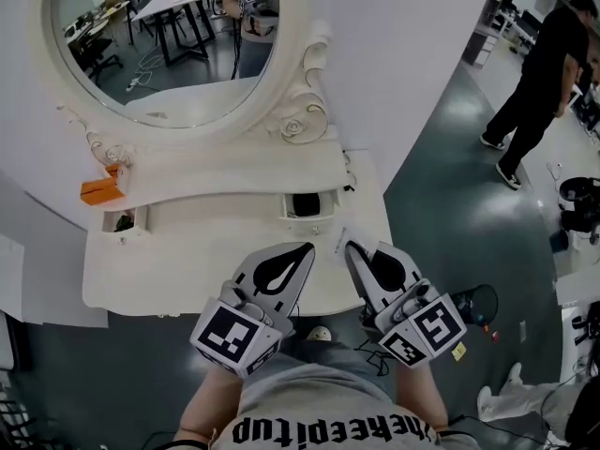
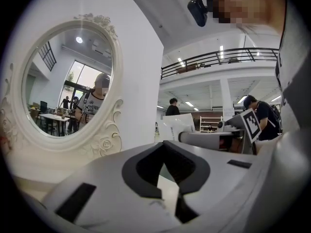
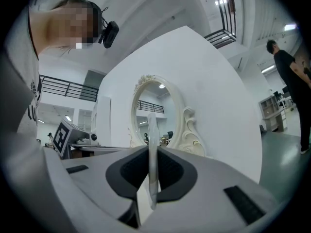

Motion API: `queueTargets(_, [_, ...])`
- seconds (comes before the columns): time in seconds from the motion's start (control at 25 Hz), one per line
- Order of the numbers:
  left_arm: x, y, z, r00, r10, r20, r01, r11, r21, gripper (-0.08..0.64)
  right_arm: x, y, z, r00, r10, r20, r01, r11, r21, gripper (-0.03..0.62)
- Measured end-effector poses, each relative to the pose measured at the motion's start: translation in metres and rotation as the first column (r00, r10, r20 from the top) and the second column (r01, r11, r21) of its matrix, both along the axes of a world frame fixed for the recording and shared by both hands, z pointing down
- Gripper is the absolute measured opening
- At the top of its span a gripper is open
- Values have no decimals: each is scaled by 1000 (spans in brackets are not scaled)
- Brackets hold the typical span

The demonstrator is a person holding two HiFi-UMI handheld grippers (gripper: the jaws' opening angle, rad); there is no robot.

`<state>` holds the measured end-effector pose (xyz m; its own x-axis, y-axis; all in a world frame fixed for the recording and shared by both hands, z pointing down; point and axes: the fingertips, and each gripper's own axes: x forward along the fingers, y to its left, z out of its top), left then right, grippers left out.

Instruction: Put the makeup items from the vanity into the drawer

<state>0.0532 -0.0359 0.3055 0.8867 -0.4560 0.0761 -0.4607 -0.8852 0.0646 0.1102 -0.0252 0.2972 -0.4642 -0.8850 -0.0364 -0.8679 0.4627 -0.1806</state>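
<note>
Thin item (image 3: pixel 152 144): pale, translucent, flat, seen edge-on; upright, pinched between the pads of the right tongs (image 1: pixel 349 247) over the table's (image 1: pixel 187 256) right front; what kind it is cannot be told.
Orange box (image 1: pixel 101 191): small, lying on the left ledge, against the foot of the mirror frame.
Middle drawer (image 1: pixel 304 205): small, white, open, below the mirror; something dark inside.
Left drawer (image 1: pixel 125 220): small, open, just below the orange box; contents too small to name.

Left gripper (image 1: pixel 302 251): pale grey plastic shell, black pad lining.
Right gripper (image 1: pixel 351 249): same build.
Marker cubes (image 1: pixel 234 336): white, black square codes.
Shirt (image 1: pixel 328 411): grey, black lettering.
</note>
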Motion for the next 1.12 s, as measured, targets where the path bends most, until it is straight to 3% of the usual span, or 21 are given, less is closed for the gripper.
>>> queueTargets(0.52, [13, 12, 5, 998, -56, 29, 56, 998, -2, 21, 25, 4, 5, 998, -37, 45, 37, 999, 4, 41])
queueTargets(1.12, [30, -7, 12, 999, -29, 37, 30, 999, -16, 21, 46, -17, 14, 1000, -5, 15, 6, 1000, -19, 41])
